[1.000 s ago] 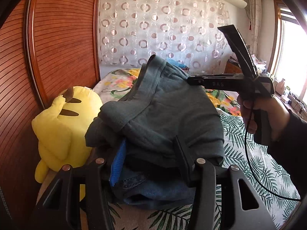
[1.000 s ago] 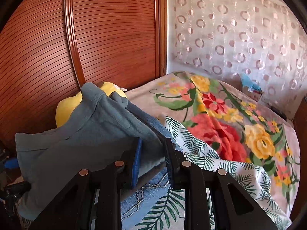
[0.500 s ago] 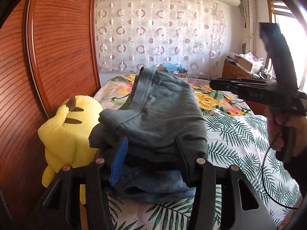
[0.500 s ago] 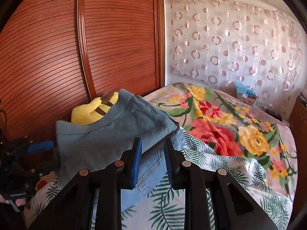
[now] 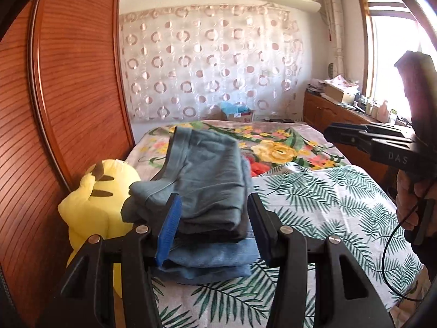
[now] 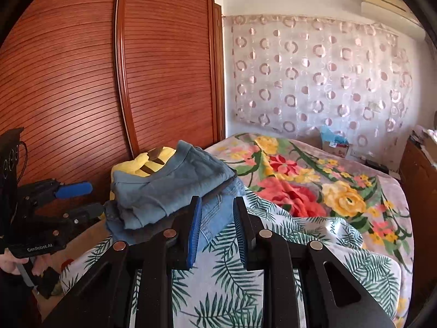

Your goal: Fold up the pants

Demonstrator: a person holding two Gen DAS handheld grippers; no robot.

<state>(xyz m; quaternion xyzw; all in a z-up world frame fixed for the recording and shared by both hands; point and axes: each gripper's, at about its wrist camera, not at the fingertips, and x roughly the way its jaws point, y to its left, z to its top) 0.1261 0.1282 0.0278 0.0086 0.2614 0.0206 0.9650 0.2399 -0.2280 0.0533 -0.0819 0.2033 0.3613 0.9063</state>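
Bed under floral blanket and palm-leaf sheet, folded pants stacked beside yellow plush.

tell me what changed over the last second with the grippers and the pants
The right gripper let go of the grey pants and backed away toward the leaf-print sheet; its jaws now stand open and empty. The left gripper also drew back a little, open around the stack's near edge. The pants now rest flat on the jeans. The yellow plush stayed put.

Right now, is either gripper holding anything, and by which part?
Nothing is held. The left gripper and right gripper are open, clear of the folded grey-blue pants.
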